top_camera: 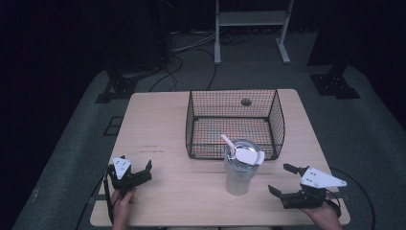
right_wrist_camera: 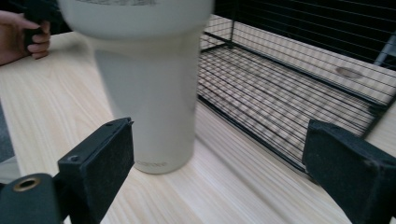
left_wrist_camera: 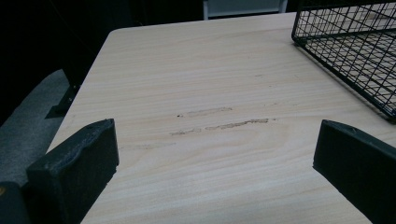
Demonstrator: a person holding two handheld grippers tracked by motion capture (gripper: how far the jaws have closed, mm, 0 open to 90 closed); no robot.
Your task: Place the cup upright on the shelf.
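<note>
- The right gripper [top_camera: 285, 180] sits low over the near right part of the wooden table [top_camera: 158, 134], fingers spread wide with nothing between them.
- A pale tumbler [top_camera: 239, 168] with a lid and straw stands upright just ahead of those fingers, nearer the left one in the right gripper view, not touched.
- A black wire basket [top_camera: 234, 122] stands right behind the tumbler.
- The left gripper [top_camera: 135, 171] rests at the near left, fingers wide over bare wood, well apart from the tumbler.
</note>
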